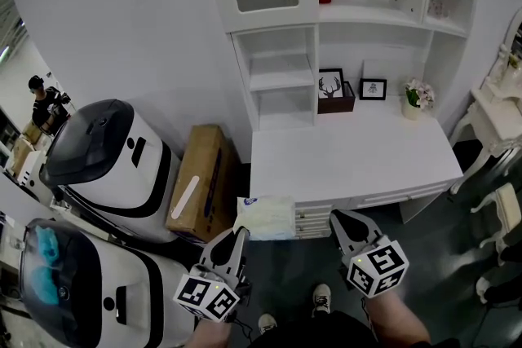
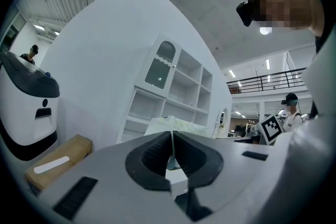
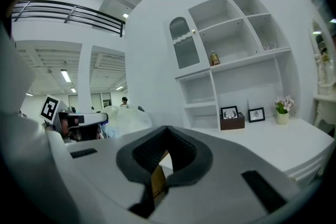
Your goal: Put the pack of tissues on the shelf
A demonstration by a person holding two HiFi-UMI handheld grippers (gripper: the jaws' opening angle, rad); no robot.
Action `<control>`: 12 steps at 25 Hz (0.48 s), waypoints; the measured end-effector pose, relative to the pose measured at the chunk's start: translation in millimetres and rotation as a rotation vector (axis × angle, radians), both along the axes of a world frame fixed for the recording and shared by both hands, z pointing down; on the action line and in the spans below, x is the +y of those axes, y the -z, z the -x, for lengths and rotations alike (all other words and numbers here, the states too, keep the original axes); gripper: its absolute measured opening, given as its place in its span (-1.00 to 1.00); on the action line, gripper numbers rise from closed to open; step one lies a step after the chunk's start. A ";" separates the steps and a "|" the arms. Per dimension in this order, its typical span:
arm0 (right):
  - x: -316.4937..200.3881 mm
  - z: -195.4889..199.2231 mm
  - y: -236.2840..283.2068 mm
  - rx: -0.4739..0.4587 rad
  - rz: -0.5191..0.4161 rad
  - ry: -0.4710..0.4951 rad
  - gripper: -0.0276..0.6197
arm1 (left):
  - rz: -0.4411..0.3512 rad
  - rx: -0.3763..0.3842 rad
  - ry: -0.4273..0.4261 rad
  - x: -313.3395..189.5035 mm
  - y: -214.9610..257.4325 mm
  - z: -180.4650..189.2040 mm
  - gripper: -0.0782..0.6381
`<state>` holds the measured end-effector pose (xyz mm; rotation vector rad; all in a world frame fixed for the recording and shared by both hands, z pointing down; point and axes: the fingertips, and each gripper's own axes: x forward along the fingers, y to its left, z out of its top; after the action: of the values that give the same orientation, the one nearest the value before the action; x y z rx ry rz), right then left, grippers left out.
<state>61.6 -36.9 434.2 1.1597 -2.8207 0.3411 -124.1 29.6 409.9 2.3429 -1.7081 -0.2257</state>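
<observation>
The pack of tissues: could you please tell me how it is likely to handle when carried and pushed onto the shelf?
The pack of tissues looks soft and wrinkled, so it will probably sag and dent rather than stay stiff. The left gripper holds it by one thin edge, suggesting it is light.

Wht shelf [image 1: 371, 13], pale-yellow tissue pk [image 1: 267, 218], brown box [image 1: 204, 179]

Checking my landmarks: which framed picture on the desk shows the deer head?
The larger framed picture, left of the smaller framed picture.
</observation>
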 end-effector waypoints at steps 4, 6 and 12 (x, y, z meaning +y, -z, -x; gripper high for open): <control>-12.4 -6.3 -2.2 -0.005 0.004 0.015 -0.91 | -0.001 -0.002 0.019 -7.5 -0.5 -7.3 -0.75; -18.7 -8.8 -3.8 -0.005 0.006 0.026 -0.91 | -0.002 -0.001 0.032 -11.6 -1.0 -10.1 -0.75; -38.5 -13.9 -11.4 -0.007 0.019 0.057 -0.91 | 0.010 0.001 0.066 -23.2 -8.0 -16.6 -0.75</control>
<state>75.5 -75.4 445.6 1.0739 -2.8432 0.3680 -107.5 6.3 417.9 2.2819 -1.7836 -0.2293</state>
